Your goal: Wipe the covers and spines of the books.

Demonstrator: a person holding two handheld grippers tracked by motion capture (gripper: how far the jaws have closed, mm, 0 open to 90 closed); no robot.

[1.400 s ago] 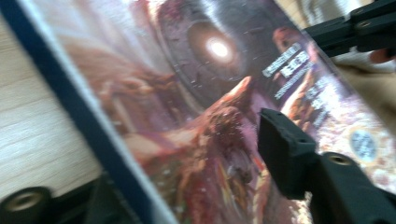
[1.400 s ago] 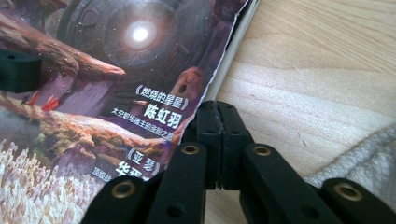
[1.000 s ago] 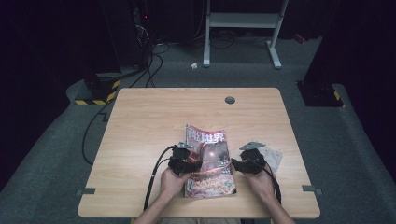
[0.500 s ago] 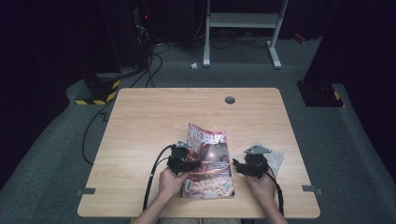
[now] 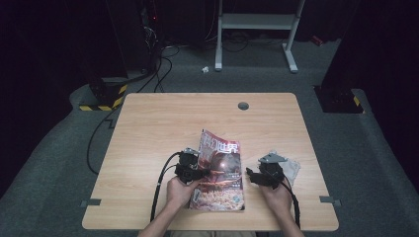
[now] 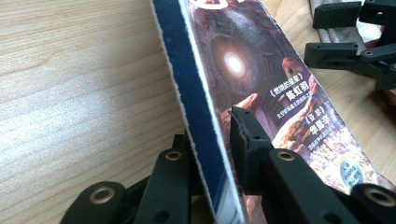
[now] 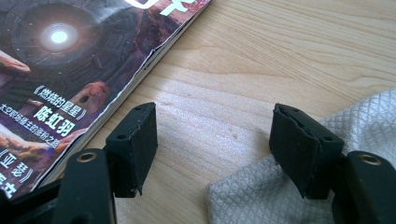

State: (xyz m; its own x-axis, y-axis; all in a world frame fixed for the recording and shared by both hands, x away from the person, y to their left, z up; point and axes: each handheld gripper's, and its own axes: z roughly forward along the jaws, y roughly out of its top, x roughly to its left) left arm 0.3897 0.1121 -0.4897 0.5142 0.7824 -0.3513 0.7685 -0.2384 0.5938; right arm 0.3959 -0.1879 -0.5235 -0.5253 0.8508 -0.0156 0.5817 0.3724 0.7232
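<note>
Glossy magazine [image 6: 261,88]: my left claw [image 6: 217,154] has just been closing, pinching its spine.
Right claw [image 7: 215,144]: spread wide, grey cloth [image 7: 261,196] beneath it.

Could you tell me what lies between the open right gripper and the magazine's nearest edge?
Only bare tabletop. In the right gripper view, the right gripper stands open beside the magazine; the grey cloth lies on its other side.

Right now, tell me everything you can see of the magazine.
The magazine is a glossy paperback with a reddish space-art cover, a glowing spiral and Chinese lettering. Its spine is dark blue and its page edges white. It lies near the front edge of the wooden table, its spine side raised. The left gripper has just been closing and straddles the spine, one jaw on the cover. The right gripper stands open beside it, apart.
</note>
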